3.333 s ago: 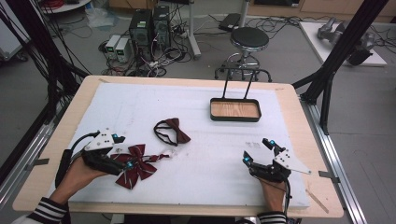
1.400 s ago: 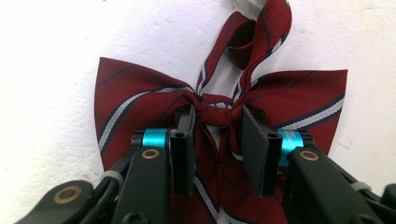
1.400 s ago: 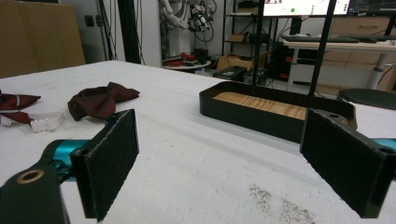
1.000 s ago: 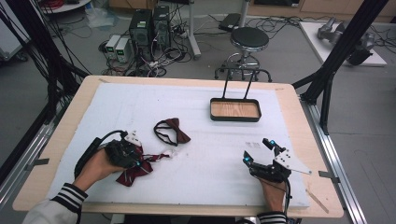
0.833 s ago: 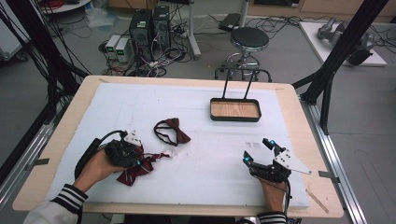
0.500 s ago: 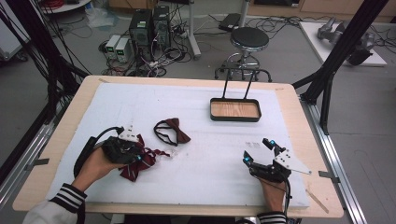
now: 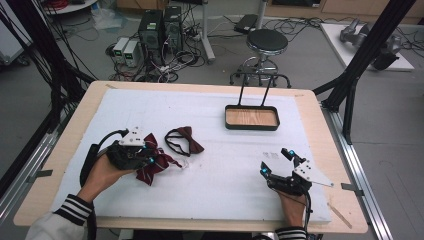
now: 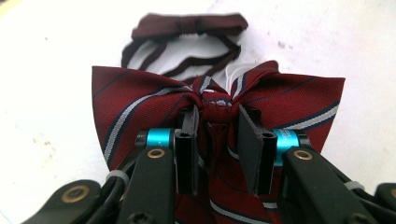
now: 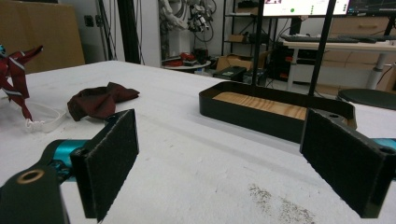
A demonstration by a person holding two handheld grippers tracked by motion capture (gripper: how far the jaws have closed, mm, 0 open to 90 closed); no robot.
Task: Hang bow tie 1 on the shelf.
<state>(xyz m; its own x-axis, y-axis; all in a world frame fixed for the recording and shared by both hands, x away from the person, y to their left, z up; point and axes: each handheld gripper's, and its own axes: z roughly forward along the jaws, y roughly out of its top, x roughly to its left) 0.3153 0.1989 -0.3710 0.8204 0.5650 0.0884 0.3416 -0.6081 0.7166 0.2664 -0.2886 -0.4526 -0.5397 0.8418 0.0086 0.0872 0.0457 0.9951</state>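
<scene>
A striped dark red bow tie [image 7: 154, 166] is gripped at its knot by my left gripper [image 7: 146, 153], at the left front of the white mat. In the left gripper view the jaws press the tie's middle [image 8: 215, 116] from both sides, and its wings [image 8: 135, 100] spread above them. A plain maroon bow tie [image 7: 185, 139] with a looped strap lies just beyond it [image 8: 189, 24] on the mat. My right gripper [image 7: 278, 163] rests at the right front with its pads [image 9: 112, 154] wide apart and nothing between them.
A black tray with a wooden floor [image 7: 251, 127] and a tall wire handle stands at the back right of the mat [image 9: 261, 119]. The white mat [image 7: 225, 165] covers a wooden table. A stool [image 7: 267, 41] and computers [image 7: 160, 25] stand beyond the far edge.
My left gripper has moved right and a little farther away with the striped bow tie in it, closer to the plain bow tie. The right gripper has stayed still.
</scene>
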